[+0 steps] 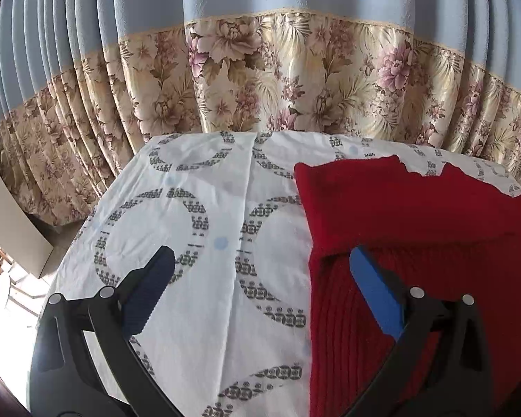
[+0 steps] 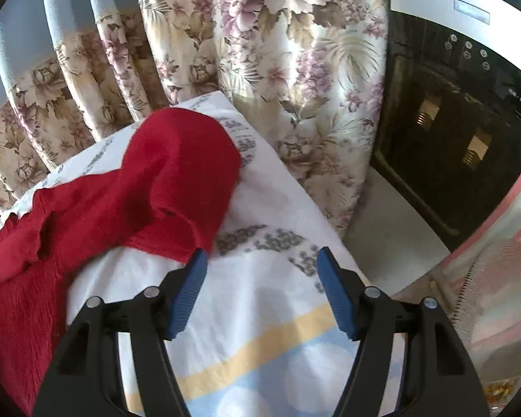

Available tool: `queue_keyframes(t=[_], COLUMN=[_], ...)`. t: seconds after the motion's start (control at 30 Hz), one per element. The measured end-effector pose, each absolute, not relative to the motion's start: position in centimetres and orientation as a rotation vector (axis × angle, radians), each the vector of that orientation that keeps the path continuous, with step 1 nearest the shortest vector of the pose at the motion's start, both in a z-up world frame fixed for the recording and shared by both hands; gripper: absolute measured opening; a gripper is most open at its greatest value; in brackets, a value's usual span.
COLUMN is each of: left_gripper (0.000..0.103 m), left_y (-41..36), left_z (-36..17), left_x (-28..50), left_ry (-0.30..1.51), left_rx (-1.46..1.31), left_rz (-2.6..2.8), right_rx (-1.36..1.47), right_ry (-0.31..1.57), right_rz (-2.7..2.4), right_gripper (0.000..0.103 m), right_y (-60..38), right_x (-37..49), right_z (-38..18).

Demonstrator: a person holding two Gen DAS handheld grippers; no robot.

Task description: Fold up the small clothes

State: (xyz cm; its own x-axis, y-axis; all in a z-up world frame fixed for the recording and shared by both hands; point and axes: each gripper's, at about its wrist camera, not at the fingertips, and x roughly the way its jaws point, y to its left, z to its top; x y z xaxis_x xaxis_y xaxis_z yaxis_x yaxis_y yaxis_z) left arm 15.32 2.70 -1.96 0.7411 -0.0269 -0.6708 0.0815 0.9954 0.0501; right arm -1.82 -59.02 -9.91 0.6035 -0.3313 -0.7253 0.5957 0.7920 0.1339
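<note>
A red knitted garment [image 1: 416, 243] lies on a white sheet with grey ring patterns [image 1: 177, 208], filling the right half of the left wrist view. My left gripper [image 1: 262, 257] stands wide open above the sheet. Its right finger [image 1: 375, 295] hovers over the garment's left edge, and nothing is between the jaws. In the right wrist view the red garment [image 2: 139, 187] is bunched at the left with a fold lying over it. My right gripper [image 2: 262, 257] is open just beside its near edge, over bare sheet [image 2: 260, 312], holding nothing.
A blue curtain with a floral lower band [image 1: 278, 76] hangs right behind the covered surface. To the right stands a dark-fronted white appliance [image 2: 451, 121], with a pink fan [image 2: 496, 295] below it. The surface drops off at the left edge [image 1: 76, 243] towards the floor.
</note>
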Motion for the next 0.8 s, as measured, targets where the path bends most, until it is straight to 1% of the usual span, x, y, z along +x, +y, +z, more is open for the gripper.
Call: queue_keyframes(t=[0.2,0.3,0.33,0.37,0.4,0.53,0.63,0.8], left_gripper=[0.1,0.1,0.1,0.1,0.1,0.1,0.1,0.1], left_y=[1.3,0.6,0.4,0.2,0.0,-0.4,-0.4,0.1], left_z=[-1.9,-2.1,-2.1,-2.2,-2.3,-2.3,-2.3,-2.1], left_x=[14.7,14.8,14.9,15.0,15.0,15.3,15.5,16.0], left_ry=[0.727,0.734,0.734,0.737,0.738,0.735,0.732,0.728], left_rx=[0.099,0.101,0.1,0.102,0.103,0.106,0.107,0.08], left_rz=[-0.075,-0.087,-0.089,-0.093,-0.095,-0.106,-0.107,-0.107], right_rx=[0.381,0.388,0.378,0.37,0.37,0.325,0.266,0.285], right_ry=[0.759,0.781,0.785,0.795,0.799,0.729,0.648,0.476], right_rz=[-0.53,-0.551,-0.553,-0.536,-0.54,-0.699,-0.745,-0.666], right_gripper=[0.065,0.046,0.03,0.011,0.007,0.006,0.006,0.006], right_y=[-58.2,-58.5,-58.5,-58.6,-58.9,-60.6,-60.7,-58.7], right_x=[1.1,2.4,2.7,3.1,3.3,3.0,2.9,3.2], right_z=[-10.9,-11.7,-11.7,-11.6,-11.3,-8.5,-5.2,0.5])
